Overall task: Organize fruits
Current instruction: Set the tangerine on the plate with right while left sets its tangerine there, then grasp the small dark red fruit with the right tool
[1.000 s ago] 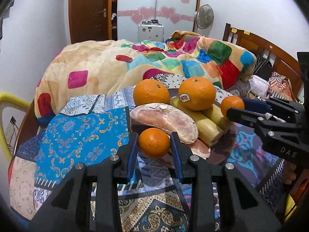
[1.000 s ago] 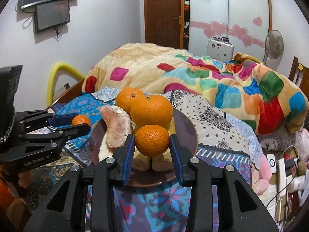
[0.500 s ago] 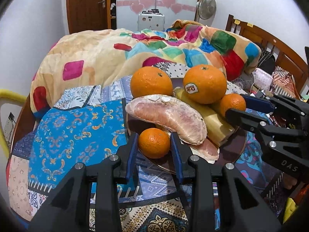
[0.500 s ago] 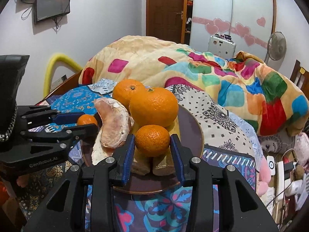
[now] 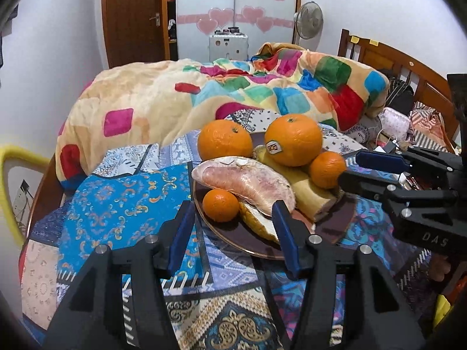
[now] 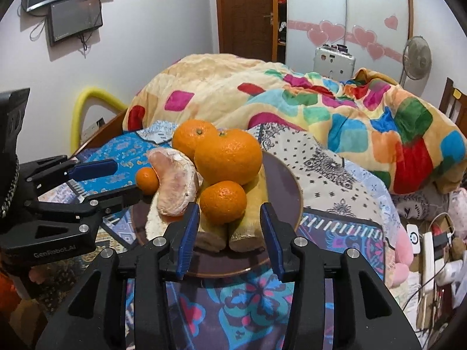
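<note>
A dark brown plate (image 5: 233, 245) on the bed holds two big oranges (image 5: 224, 143) (image 5: 293, 140), a peeled pomelo segment (image 5: 245, 180) and yellow stalk pieces (image 5: 306, 186). A small mandarin (image 5: 221, 205) lies at the plate's near-left rim. My left gripper (image 5: 232, 233) has its jaws opening, and this mandarin sits just ahead of the tips, untouched. A second small mandarin (image 6: 223, 201) rests on the stalk pieces (image 6: 245, 233). My right gripper (image 6: 230, 227) straddles it with jaws opening and a gap at the right pad. Each gripper shows in the other's view (image 6: 128, 180) (image 5: 350, 172).
A bulky colourful quilt (image 5: 233, 96) is heaped behind the plate on the patterned bedspread (image 5: 116, 204). A wooden headboard (image 5: 394, 58) and clutter with cables (image 6: 432, 242) lie to the right. A yellow padded rail (image 6: 84, 99) runs along the left side.
Both grippers' jaws have widened. The left has let go of its small mandarin, which now lies on the plate. The right pads have parted from the mandarin on the stalk pieces.
</note>
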Demonstrator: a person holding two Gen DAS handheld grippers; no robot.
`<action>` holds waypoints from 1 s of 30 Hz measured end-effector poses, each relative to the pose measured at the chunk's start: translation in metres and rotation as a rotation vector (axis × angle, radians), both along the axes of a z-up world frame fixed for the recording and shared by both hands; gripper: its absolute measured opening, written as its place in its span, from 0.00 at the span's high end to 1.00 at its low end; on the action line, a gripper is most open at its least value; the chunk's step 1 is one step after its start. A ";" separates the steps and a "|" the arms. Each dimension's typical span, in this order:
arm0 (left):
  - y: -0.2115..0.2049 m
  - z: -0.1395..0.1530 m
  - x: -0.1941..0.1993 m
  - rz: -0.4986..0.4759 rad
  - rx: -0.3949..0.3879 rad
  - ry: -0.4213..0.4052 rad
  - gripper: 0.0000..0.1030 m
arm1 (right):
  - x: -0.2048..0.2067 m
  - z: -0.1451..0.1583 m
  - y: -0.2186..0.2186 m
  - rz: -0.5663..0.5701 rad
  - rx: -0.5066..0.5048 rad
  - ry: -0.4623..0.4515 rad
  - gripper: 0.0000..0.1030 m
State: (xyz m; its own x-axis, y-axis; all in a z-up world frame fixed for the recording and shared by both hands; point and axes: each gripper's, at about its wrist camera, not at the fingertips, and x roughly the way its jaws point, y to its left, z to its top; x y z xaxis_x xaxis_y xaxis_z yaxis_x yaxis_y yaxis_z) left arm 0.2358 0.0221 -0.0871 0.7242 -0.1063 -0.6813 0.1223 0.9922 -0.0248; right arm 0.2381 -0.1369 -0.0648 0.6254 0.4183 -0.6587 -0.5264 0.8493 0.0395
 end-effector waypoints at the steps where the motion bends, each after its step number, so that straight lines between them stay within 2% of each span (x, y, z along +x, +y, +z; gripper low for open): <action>1: -0.001 0.005 -0.006 0.001 0.001 -0.010 0.47 | -0.004 0.004 -0.003 0.000 0.010 -0.005 0.62; 9: -0.005 0.035 -0.052 -0.002 -0.005 -0.071 0.43 | -0.051 0.030 -0.019 -0.011 0.040 -0.073 0.61; 14: -0.012 0.044 -0.091 -0.018 0.006 -0.105 0.33 | -0.079 0.030 -0.025 -0.001 0.054 -0.075 0.58; 16: -0.016 0.042 -0.101 -0.030 0.015 -0.099 0.32 | -0.090 0.023 -0.026 0.011 0.045 -0.062 0.54; 20: -0.024 0.029 -0.123 -0.044 0.036 -0.074 0.32 | -0.108 0.004 -0.025 0.021 0.005 -0.034 0.54; 30: -0.022 -0.011 -0.135 -0.031 -0.018 0.017 0.32 | -0.121 -0.041 -0.033 0.020 -0.011 0.073 0.54</action>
